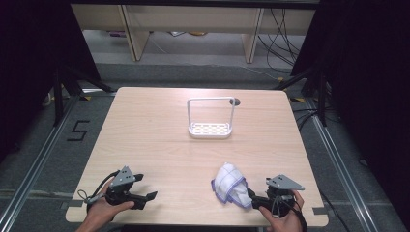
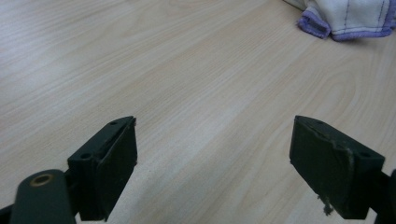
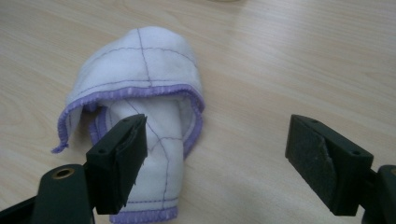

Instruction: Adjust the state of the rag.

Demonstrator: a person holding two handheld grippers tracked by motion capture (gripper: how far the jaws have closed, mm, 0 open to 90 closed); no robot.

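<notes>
Dark curtains close off both sides of the room, and pale shelving legs and loose cables stand beyond a light wood-grain desk (image 1: 145, 140) with rounded corners. Seen from above, a crumpled white cloth (image 1: 231, 185) with purple stitched edging lies at about 5 o'clock on the desk, near the front edge. At 12 o'clock, well apart from it, stands a white rack (image 1: 211, 118): a perforated tray base with a thin wire loop rising over it.

The right claw (image 3: 215, 158) sits at the cloth's near side with its jaws spread wide. In the right gripper view one jaw overlaps the folded cloth while the other stands over bare wood, so nothing is pinched yet. The left claw (image 2: 212, 161) rests at 7 o'clock, also spread, with only desk grain between its jaws and the cloth off at its far right.

By my reading this is the approach step, before any grasp. The next move likely calls for pushing the right claw forward so that a fold of the cloth lies between both pads, then closing.

The cloth looks soft, quilted with thin purple seam lines, and bunched into a hood-like hump; it will probably slump when lifted. The pads look rubbery and worn, one frayed at its edge.
</notes>
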